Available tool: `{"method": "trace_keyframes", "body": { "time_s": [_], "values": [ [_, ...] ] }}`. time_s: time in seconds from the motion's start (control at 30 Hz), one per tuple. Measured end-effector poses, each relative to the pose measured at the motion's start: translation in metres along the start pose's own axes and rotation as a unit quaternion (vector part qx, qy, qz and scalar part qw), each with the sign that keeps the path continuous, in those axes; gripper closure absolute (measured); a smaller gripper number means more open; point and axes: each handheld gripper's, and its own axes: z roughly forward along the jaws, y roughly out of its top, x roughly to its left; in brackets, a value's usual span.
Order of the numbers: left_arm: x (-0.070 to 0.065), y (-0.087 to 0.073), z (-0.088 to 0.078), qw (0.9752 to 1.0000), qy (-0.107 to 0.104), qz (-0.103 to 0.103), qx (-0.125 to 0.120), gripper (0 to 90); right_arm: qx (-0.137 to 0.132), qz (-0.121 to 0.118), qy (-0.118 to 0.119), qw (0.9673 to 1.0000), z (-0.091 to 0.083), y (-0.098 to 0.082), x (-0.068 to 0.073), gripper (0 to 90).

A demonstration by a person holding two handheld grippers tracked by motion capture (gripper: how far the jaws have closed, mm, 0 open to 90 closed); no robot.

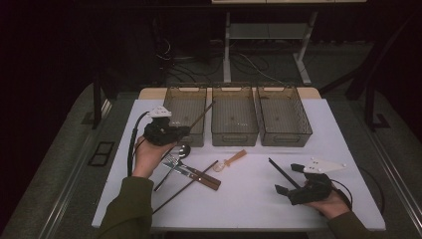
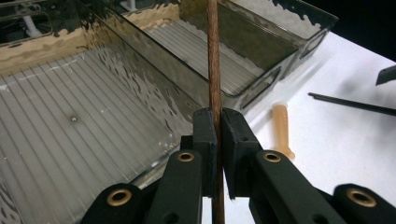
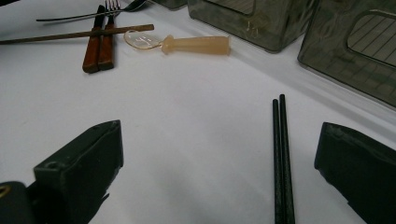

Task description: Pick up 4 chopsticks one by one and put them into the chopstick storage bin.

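My left gripper is raised in front of the left bin and shut on a brown wooden chopstick that slants up and to the right over that bin. In the left gripper view the chopstick stands pinched between the pads of the left gripper, above the bin's ribbed floor. My right gripper rests open at the table's front right. A pair of black chopsticks lies on the table between the jaws of the right gripper, closer to the right one.
Three smoky clear bins stand in a row at the back, the middle bin and the right bin among them. On the white table lie a second brown chopstick, a wooden-handled knife and fork, a metal spoon and a beige-handled clear spoon.
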Motion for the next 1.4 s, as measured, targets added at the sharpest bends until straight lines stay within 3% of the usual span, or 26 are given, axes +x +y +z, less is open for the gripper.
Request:
{"method": "trace_keyframes", "body": {
  "time_s": [0.6, 1.0, 1.3, 1.4],
  "values": [
    [0.024, 0.025, 0.012, 0.9997, 0.025, -0.006, -0.006, 83.5, -0.003, -0.003, 0.001, 1.0000, -0.002, 0.001, 0.001, 1.4],
    [0.044, 0.050, 0.014, 0.9985, 0.054, -0.002, -0.014, 83.5, -0.004, -0.002, 0.001, 1.0000, -0.002, 0.001, 0.000, 1.4],
    [0.062, 0.056, 0.027, 0.9969, 0.070, -0.013, -0.033, 83.5, -0.008, 0.002, 0.002, 1.0000, -0.004, 0.001, 0.001, 1.4],
    [0.070, 0.052, 0.033, 0.9959, 0.084, -0.020, -0.027, 83.5, -0.009, 0.000, 0.004, 0.9999, -0.004, 0.001, 0.001, 1.4]
  ]
}}
